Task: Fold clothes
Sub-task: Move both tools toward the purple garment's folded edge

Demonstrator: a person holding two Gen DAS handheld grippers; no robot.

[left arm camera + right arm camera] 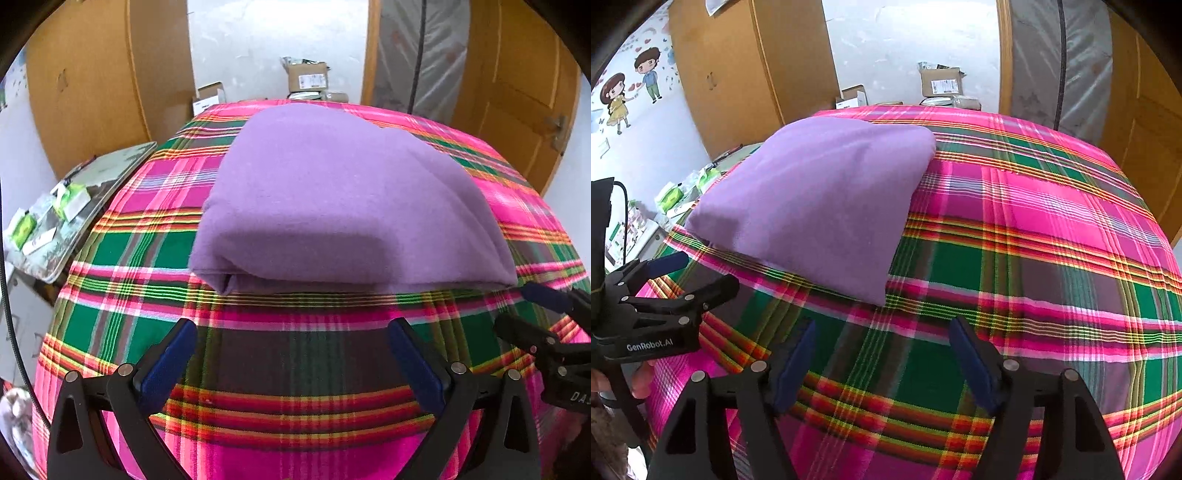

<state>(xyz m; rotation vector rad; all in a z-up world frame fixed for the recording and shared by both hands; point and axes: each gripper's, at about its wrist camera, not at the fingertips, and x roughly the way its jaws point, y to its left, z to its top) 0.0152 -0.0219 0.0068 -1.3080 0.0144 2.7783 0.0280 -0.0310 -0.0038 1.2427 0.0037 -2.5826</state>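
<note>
A purple garment [332, 199] lies folded into a thick rectangle on the plaid-covered table [295, 362], its folded edge facing me. My left gripper [291, 332] is open just short of that near edge, nothing between its blue pads. At the right edge of the left wrist view, the right gripper [526, 312] hovers by the garment's near right corner. In the right wrist view the garment [820, 206] sits ahead and to the left. My right gripper [882, 328] is open and empty over bare plaid, close to the garment's near corner. The left gripper [698, 275] shows at the left, open too.
A low side table [74, 206] with green packets stands left of the table. Cardboard boxes [308, 77] sit beyond the far edge. Wooden cupboards [92, 81] and a door [517, 92] line the back. A hand [639, 380] holds the left gripper.
</note>
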